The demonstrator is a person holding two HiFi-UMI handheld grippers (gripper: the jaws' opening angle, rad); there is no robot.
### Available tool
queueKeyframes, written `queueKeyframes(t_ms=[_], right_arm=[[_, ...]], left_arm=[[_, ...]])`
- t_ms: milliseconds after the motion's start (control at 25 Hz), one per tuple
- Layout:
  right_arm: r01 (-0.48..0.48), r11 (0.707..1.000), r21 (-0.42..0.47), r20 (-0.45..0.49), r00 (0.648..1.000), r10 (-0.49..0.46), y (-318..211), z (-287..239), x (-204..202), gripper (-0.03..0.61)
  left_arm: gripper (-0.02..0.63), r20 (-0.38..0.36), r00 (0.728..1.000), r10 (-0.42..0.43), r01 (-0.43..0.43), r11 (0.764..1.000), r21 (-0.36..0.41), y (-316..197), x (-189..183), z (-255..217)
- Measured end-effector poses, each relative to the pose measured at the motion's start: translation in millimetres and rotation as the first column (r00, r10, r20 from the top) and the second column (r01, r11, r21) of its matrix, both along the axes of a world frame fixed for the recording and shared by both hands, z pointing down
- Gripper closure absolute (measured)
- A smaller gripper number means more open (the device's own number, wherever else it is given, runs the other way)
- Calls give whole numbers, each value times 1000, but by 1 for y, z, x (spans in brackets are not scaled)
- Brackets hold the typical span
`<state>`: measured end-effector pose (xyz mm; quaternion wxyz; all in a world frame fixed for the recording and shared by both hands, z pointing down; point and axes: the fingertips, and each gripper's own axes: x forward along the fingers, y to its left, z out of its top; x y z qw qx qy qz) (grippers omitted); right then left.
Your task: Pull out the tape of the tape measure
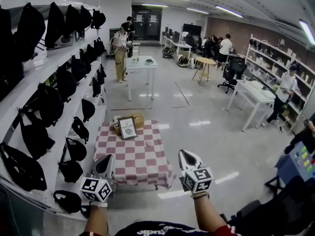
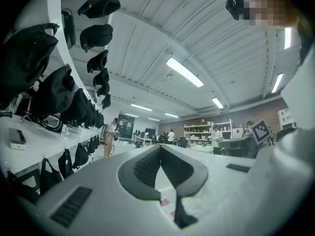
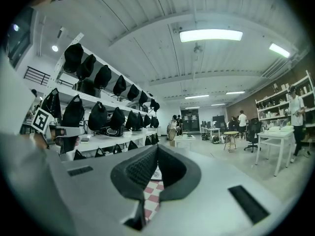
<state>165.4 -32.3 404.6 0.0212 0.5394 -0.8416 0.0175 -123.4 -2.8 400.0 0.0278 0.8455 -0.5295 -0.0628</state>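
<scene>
The left gripper (image 2: 160,149) is held level. Its two jaws are closed, with the dark ribbed pads (image 2: 145,168) meeting at the tips, and nothing is gripped between them. Through the slot behind the tips, a pink-and-white checked cloth (image 2: 166,202) is visible below the gripper. To the left of the gripper, white shelves (image 2: 44,141) are lined with black bags (image 2: 54,90). Ahead and slightly left, a standing person (image 2: 109,137) is seen in the distance. Further ahead and to the right, open shelving (image 2: 199,131) is set against a brick wall (image 2: 256,113). A marker cube (image 2: 260,130) is seen to the right. Strip lights (image 2: 184,73) are mounted on the ceiling above.
</scene>
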Motion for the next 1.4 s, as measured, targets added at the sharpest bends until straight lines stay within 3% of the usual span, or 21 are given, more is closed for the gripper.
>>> queueKeyframes(t_ms=[840, 1120, 1400], right_arm=[[4, 999, -36, -39, 999, -5, -77, 26, -47, 586], [0, 998, -67, -50, 999, -4, -95, 41, -46, 584], [19, 997, -78, -43, 999, -22, -131, 49, -46, 584]], left_arm=[[609, 10, 999, 33, -33, 999, -14, -81, -29, 23], [609, -24, 997, 67, -68, 997, -23, -103, -19, 28], [609, -19, 999, 46, -47, 998, -40, -131, -17, 33]])
